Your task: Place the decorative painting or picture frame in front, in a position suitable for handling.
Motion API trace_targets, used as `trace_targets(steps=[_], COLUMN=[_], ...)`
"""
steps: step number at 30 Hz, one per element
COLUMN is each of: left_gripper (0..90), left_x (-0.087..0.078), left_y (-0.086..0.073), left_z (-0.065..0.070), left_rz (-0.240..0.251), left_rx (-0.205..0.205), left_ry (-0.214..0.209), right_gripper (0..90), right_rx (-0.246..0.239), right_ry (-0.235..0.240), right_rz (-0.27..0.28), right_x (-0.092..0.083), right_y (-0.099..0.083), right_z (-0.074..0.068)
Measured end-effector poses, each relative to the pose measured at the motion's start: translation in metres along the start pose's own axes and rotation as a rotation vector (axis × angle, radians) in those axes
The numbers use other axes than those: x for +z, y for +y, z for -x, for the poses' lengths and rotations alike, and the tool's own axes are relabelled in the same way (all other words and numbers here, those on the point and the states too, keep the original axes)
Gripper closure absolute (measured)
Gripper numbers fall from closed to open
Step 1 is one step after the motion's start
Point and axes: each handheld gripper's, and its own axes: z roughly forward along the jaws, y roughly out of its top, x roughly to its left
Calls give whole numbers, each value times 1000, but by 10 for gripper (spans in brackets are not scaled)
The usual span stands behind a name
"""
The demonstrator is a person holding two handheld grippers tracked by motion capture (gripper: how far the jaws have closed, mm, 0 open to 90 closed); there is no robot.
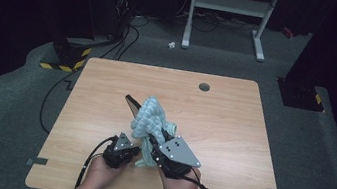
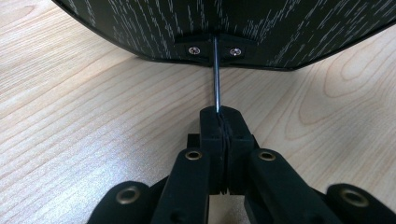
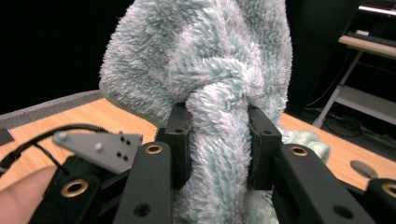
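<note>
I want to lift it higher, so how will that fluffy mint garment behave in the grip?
The fluffy garment looks floppy: it bunches into a rope between the right gripper pads. Probably light, since its pile looks airy. It could drag the hanger along, being draped over it.

High view looks down over the table (image 1: 231,134); both gripper views sit close above it.

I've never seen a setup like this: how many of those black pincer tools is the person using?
2. The left gripper is shut on the metal hook of a dark hanger; the right gripper clamps a fluffy pale blue cloth. None seems hidden.
</note>
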Motion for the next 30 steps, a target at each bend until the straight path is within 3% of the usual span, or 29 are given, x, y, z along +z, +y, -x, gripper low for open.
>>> trace_targets(steps=[14, 30], left_gripper=[885, 883], left_x=[0, 0], left_y=[0, 0], left_z=[0, 0], left_rz=[2, 0], left_rx=[2, 0], left_ry=[3, 2], right_gripper=[660, 654], right_rx=[16, 48], right_ry=[5, -21], right_rz=[-42, -82], right_x=[-4, -12], right_y=[-33, -62], right_z=[5, 14])
